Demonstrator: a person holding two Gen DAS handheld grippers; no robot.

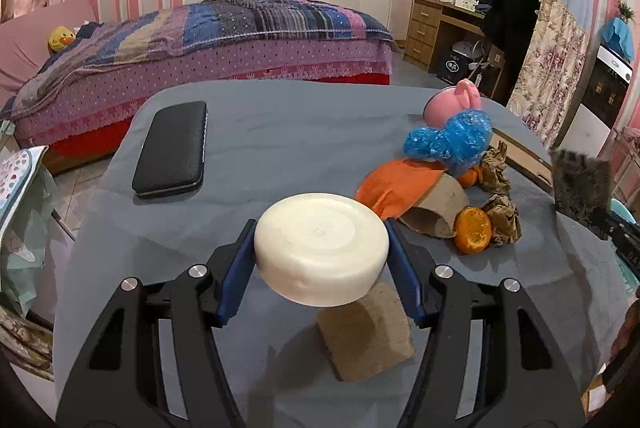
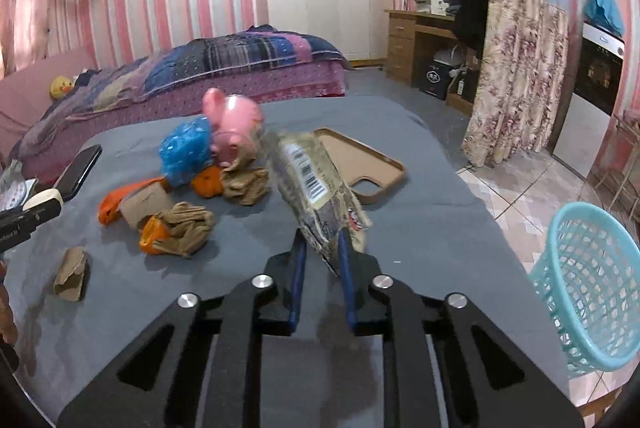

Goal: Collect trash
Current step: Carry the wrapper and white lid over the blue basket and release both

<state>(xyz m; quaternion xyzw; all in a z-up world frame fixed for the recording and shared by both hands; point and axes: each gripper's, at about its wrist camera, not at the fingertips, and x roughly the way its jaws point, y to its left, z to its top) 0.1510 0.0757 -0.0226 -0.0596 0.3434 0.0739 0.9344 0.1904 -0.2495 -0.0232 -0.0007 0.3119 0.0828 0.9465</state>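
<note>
Currently, item one: my left gripper (image 1: 322,252) is clamped on a round white lid-like disc (image 1: 321,248), held clear above the grey tabletop (image 1: 280,132), both blue pads pressed against its rim. Risk: the rim is smooth and curved, so the disc could pivot or squirt out if I tilt.

Item two: my right gripper (image 2: 321,260) is closed on the lower end of a crinkled printed wrapper (image 2: 316,188), most of which stands free above the jaws. Risk: the film is floppy and motion-blurred here, so I cannot judge how deep the bite is; it may slide loose on the way over.

Item three: teal mesh basket (image 2: 588,292), on the floor off the table's right edge, presumably the bin. Risk: a release short of its rim drops trash on the tiles.

Item four, trash remaining on the table: blue plastic wad (image 1: 448,140), orange peel (image 1: 473,230), crumpled brown paper (image 1: 505,220), cardboard scrap (image 1: 370,332).

Item five, keepers near the pile: pink pig toy (image 2: 234,132), phone case (image 2: 360,168), black case (image 1: 172,148). Risk: snagging one by mistake.
</note>
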